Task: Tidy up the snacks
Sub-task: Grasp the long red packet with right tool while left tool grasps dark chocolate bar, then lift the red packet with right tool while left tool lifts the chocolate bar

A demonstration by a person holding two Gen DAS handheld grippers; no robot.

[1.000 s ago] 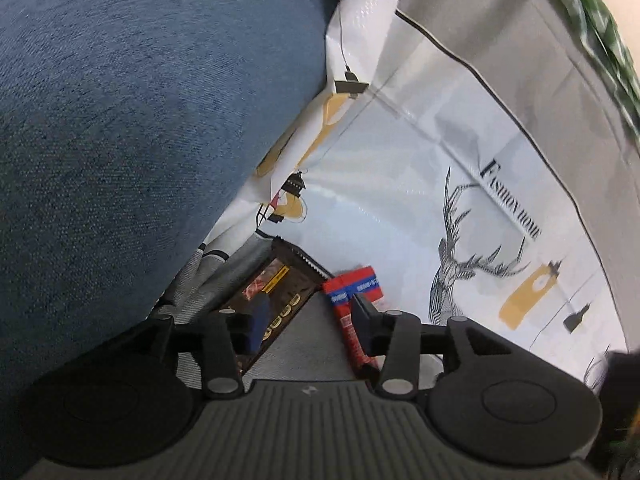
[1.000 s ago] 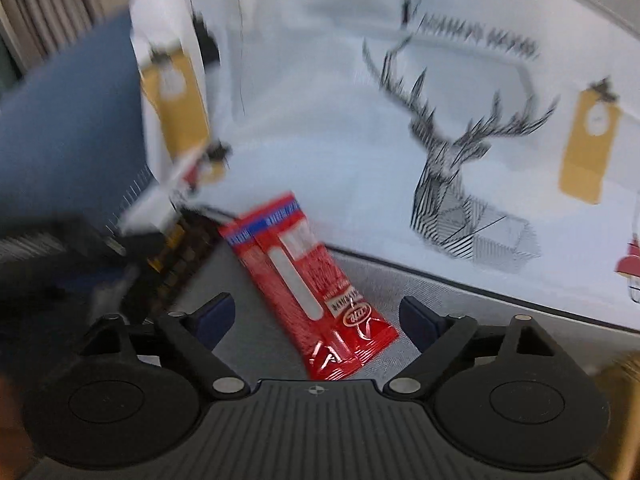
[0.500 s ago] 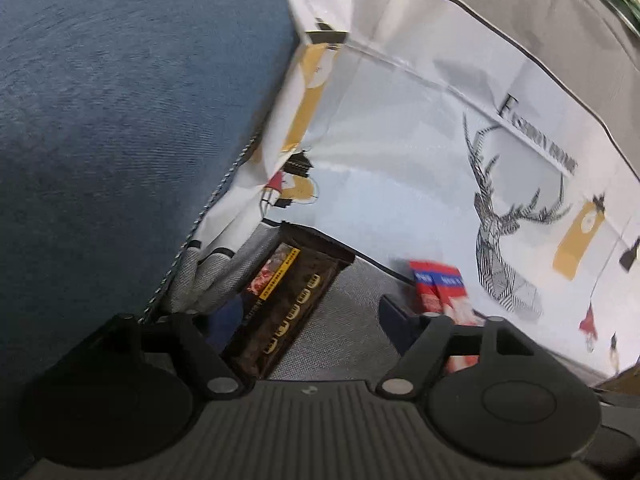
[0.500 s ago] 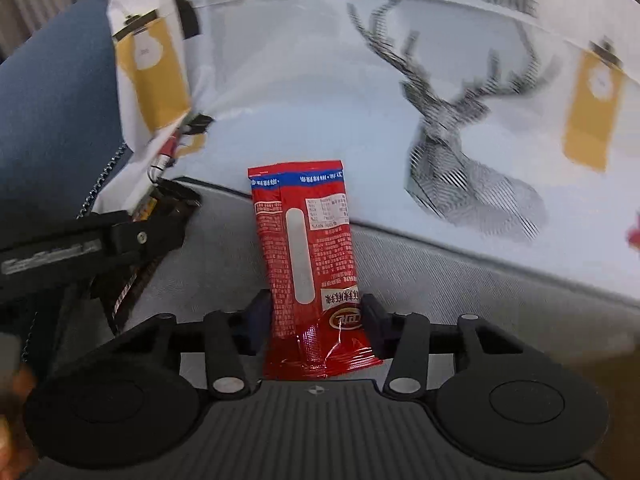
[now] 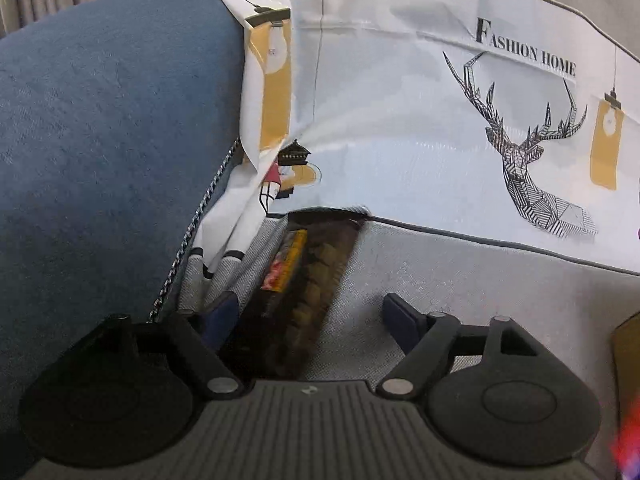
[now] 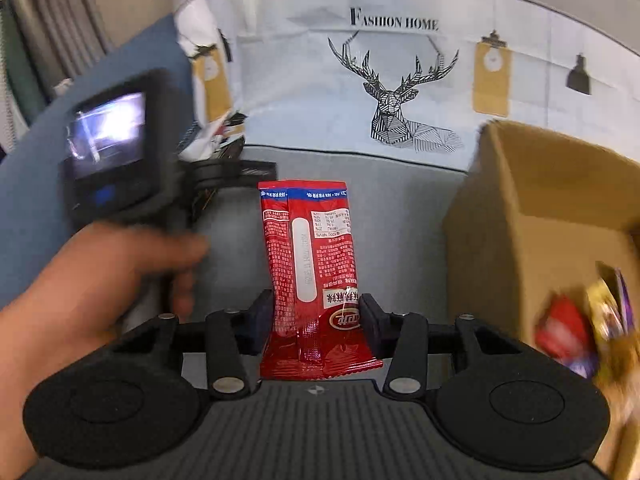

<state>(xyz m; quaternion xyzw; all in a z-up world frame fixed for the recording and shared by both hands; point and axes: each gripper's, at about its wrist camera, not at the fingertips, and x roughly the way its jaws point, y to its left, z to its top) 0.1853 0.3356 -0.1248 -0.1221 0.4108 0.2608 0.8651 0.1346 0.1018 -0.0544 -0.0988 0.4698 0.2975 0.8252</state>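
While the right tool (image 6: 316, 312) clamps a red packet (image 6: 314, 264), the spread left tool (image 5: 308, 314) half-hides a dark packet (image 5: 304, 280).

Both wrist cameras look forward along their fingers toward the deer-print fabric (image 5: 520, 168) (image 6: 400, 108). The left view sits low and close, facing the fabric's left fold beside a blue cushion (image 5: 100, 140). The right view, farther back, takes in that cushion (image 6: 160, 52), the fabric and a cardboard box (image 6: 540, 220) at right.
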